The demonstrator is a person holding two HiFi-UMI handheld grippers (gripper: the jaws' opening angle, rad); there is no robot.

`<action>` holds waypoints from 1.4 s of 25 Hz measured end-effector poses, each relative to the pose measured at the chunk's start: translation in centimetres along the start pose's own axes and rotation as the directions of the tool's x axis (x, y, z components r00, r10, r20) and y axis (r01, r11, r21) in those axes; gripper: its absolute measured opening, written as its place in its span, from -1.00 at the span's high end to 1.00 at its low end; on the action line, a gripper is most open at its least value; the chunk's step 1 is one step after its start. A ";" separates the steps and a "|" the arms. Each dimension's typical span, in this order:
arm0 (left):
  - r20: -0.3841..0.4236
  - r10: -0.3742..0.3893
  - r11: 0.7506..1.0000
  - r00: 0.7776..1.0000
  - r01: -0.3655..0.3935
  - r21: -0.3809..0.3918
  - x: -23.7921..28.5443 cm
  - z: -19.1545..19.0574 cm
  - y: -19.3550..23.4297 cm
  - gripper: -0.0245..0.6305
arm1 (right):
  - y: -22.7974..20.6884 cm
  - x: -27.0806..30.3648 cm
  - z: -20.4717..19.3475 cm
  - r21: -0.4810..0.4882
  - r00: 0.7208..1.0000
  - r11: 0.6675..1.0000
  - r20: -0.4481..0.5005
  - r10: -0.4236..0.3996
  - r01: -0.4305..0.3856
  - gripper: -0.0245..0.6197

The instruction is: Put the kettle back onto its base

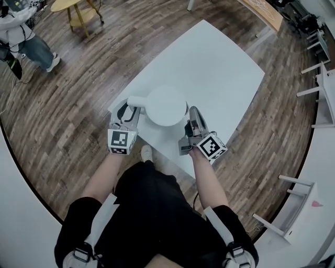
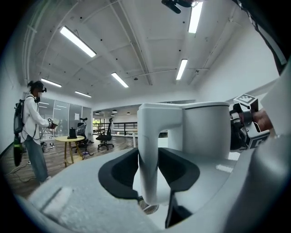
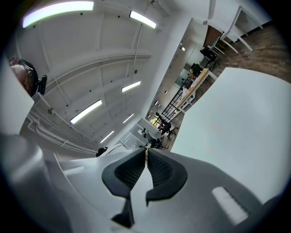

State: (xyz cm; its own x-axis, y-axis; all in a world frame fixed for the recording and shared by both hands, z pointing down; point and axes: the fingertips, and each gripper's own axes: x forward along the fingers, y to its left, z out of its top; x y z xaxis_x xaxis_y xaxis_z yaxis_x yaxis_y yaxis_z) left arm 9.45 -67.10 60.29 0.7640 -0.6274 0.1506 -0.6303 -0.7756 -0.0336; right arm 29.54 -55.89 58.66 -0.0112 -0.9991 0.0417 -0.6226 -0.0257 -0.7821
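A white kettle (image 1: 166, 105) stands near the front edge of the white table (image 1: 220, 68), its handle (image 1: 137, 101) pointing left. Any base under it is hidden from above. My left gripper (image 1: 129, 108) is at the handle. In the left gripper view the upright handle (image 2: 149, 150) stands between the open jaws, and their dark pads are clear of it on both sides. The kettle body (image 2: 204, 129) fills the space behind. My right gripper (image 1: 194, 112) hovers just right of the kettle. In its own view that right gripper (image 3: 146, 153) is shut with nothing in it.
A person (image 1: 23, 39) stands on the wooden floor at the far left, beside a yellow round table (image 1: 73, 6). White chairs (image 1: 319, 78) line the right side. My legs are right at the table's near edge (image 1: 157, 152).
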 end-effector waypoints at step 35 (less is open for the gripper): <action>0.166 0.112 0.992 0.980 -0.100 -0.080 -22.3 9.1 -15.6 0.93 | 8.2 -23.1 0.5 -0.397 0.974 0.892 -0.152 0.169 -0.217 0.91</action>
State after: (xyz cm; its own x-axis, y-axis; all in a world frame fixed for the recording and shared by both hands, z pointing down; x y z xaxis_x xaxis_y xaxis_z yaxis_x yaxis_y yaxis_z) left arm 3.45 -41.64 48.49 0.7010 -0.7128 -0.0201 -0.7122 -0.7013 0.0306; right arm 25.02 -33.08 50.96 -0.2351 -0.9720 0.0035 -0.8637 0.2073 -0.4594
